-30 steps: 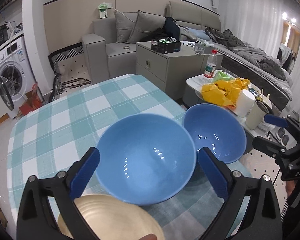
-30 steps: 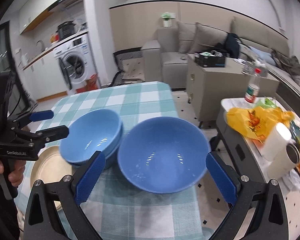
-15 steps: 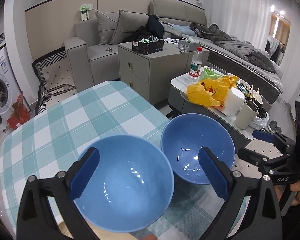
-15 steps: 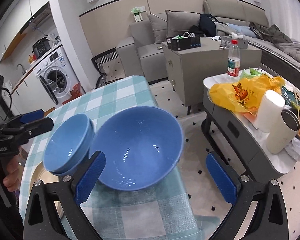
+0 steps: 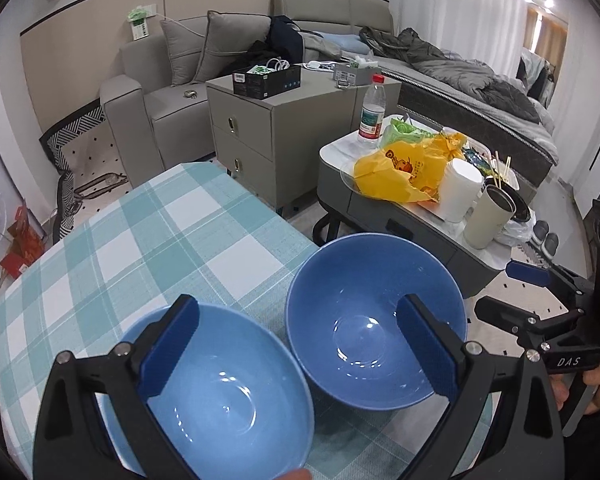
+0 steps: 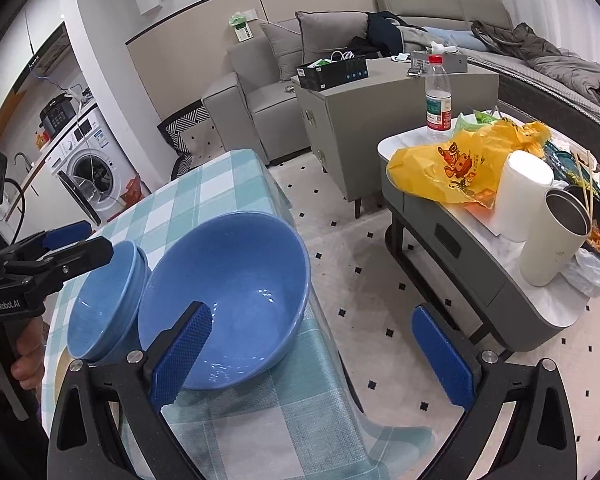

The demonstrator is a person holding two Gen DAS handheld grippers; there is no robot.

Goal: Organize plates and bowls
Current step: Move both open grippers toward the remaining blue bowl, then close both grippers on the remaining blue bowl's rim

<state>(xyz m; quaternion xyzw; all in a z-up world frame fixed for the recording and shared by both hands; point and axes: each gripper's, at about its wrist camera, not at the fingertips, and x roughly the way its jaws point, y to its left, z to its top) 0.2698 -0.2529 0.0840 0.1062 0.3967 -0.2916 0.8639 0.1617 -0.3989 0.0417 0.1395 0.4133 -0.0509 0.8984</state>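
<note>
Two blue bowls sit side by side, rims about touching, at the near corner of the checked counter [image 5: 172,232]. The lighter stack of bowls [image 6: 104,304] is on the left and looks like two nested, resting on a tan plate [image 6: 58,364] that barely peeks out. The darker single bowl [image 6: 228,292] is on the right, close to the counter's edge.

Both tongs are spread wide and holding nothing. The left tongs [image 5: 296,356] hang over the seam between the two bowls, one pad above each. The right tongs [image 6: 312,356] straddle the single bowl's right rim — left pad over the bowl, right pad out past the counter's edge over the floor.

So the right hand is the nearer one for lifting that single bowl, and its likely home, the stack, lies directly to its left.
</note>
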